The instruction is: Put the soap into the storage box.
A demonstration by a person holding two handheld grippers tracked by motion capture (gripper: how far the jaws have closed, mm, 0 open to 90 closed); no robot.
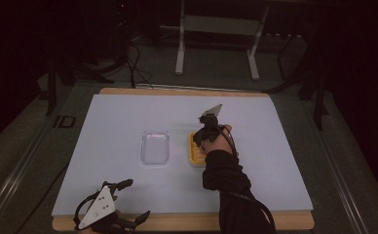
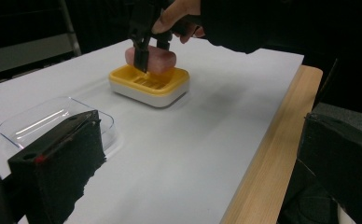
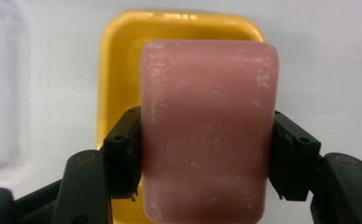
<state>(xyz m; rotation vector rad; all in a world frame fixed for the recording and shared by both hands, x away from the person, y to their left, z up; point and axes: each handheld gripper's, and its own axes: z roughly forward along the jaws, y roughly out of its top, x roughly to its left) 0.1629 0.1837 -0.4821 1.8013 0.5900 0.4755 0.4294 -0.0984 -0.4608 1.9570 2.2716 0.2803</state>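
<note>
My left claw (image 1: pixel 128 200) idles with jaws wide at the near edge of the surface (image 1: pixel 119 117). Farther out, my right claw (image 3: pixel 207 154) pinches the pink soap bar (image 3: pixel 209 130) by its long sides, just over the yellow soap dish (image 2: pixel 149 85). I judge placing is in hand: next, settle it level, then let go. Whether soap touches dish, I cannot tell.

soap bar (image 3: pixel 209 126) over soap dish (image 3: pixel 118 70), clear lid (image 1: pixel 155 147) left of dish, both mid-table (image 1: pixel 114 117)
</note>
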